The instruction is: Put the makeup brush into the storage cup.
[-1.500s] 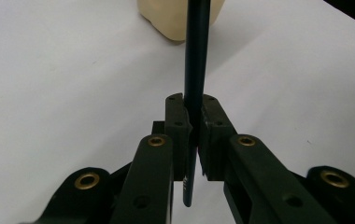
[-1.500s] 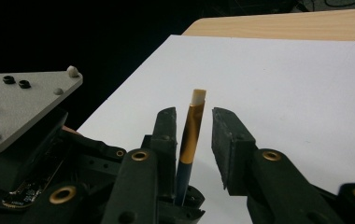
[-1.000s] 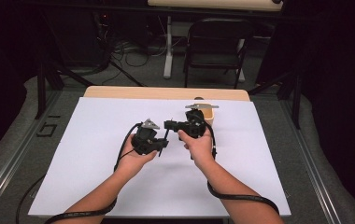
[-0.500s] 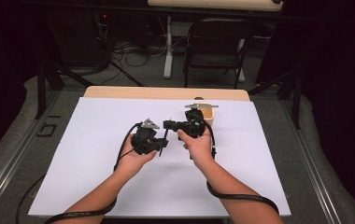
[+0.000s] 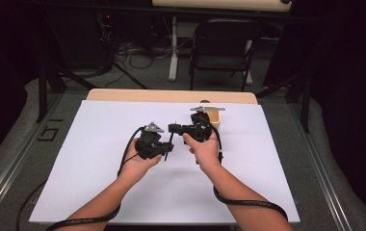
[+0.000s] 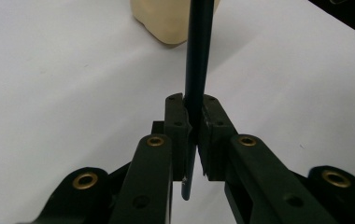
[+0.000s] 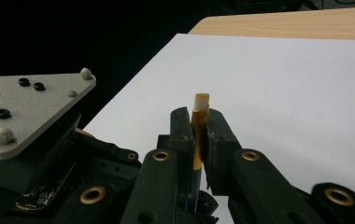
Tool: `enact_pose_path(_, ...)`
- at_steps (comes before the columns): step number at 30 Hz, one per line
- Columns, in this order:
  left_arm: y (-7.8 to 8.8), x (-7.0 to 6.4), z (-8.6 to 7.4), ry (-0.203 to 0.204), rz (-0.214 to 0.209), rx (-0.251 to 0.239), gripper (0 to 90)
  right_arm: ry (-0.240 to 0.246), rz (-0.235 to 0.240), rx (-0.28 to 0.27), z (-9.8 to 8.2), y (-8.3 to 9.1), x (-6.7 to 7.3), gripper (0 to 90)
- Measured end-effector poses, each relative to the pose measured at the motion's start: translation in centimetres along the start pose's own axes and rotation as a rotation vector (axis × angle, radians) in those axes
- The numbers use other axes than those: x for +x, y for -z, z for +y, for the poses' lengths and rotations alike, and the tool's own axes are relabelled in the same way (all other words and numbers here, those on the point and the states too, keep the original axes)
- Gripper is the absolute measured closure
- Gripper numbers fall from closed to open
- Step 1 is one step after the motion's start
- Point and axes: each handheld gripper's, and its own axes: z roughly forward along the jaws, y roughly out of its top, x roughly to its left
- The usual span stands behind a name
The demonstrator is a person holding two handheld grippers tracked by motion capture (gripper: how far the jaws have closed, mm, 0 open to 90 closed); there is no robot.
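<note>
A dark pencil (image 6: pixel 198 56) with a gold ferrule and a white eraser (image 7: pixel 201 100) is gripped by both grippers above the middle of the white sheet. My left gripper (image 6: pixel 193 100) is shut on its dark shaft, which runs up and away between the jaws. My right gripper (image 7: pixel 199 112) is shut on the gold ferrule, and the eraser sticks out past its fingertips. In the high view the left gripper (image 5: pixel 167 148) and the right gripper (image 5: pixel 173 128) sit close together, jaws turned toward each other, with the thin pencil (image 5: pixel 170 143) between them.
A cream-coloured container (image 5: pixel 215 115) stands on the sheet just behind the right hand, and the same container (image 6: pixel 166 18) lies beyond the pencil. A white sheet (image 5: pixel 99 183) covers the wooden table (image 5: pixel 171 95). The left gripper's grey plate (image 7: pixel 31 112) is close at my right gripper's left.
</note>
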Motion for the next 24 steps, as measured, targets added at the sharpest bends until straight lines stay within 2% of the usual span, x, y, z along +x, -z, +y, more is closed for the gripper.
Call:
enact_pose_path(2, 0.1, 0.1, 0.0, 0.009, -0.008, -0.007, 81.8, 0.003, 0.000, 0.000, 0.0, 0.0, 0.0, 83.8)
enact_pose_path(4, 0.2, 0.2, -0.1, 0.014, -0.018, -0.019, 75.1, 0.006, -0.002, 0.001, 0.1, 0.0, 0.0, 83.8)
enact_pose_path(5, 0.3, 0.3, -0.1, 0.017, -0.017, -0.021, 69.5, 0.011, -0.008, -0.005, 0.1, 0.1, 0.0, 83.8)
enact_pose_path(6, 0.3, 0.4, -0.1, 0.020, -0.016, -0.019, 69.5, 0.011, -0.008, -0.005, 0.1, 0.1, 0.0, 83.8)
enact_pose_path(7, 0.4, 0.5, -0.1, 0.023, -0.017, -0.023, 65.3, 0.022, -0.020, -0.009, 0.2, 0.1, 0.1, 83.8)
enact_pose_path(11, 0.9, 0.9, -0.2, 0.030, -0.008, -0.044, 58.3, 0.035, -0.035, -0.016, 0.4, 0.3, 0.1, 83.8)
enact_pose_path(16, 1.5, 1.3, -0.4, 0.020, 0.032, -0.066, 46.3, 0.064, -0.066, -0.038, 0.7, 0.4, 0.2, 83.8)
enact_pose_path(17, 1.6, 1.4, -0.4, 0.027, 0.038, -0.076, 43.1, 0.078, -0.086, -0.042, 0.8, 0.6, 0.4, 83.8)
enact_pose_path(20, 1.9, 1.6, -0.5, 0.018, 0.051, -0.085, 40.3, 0.101, -0.101, -0.051, 0.9, 0.6, 0.4, 83.8)
enact_pose_path(24, 2.3, 1.8, -0.6, -0.008, 0.080, -0.085, 38.3, 0.142, -0.143, -0.066, 1.1, 0.9, 0.6, 83.8)
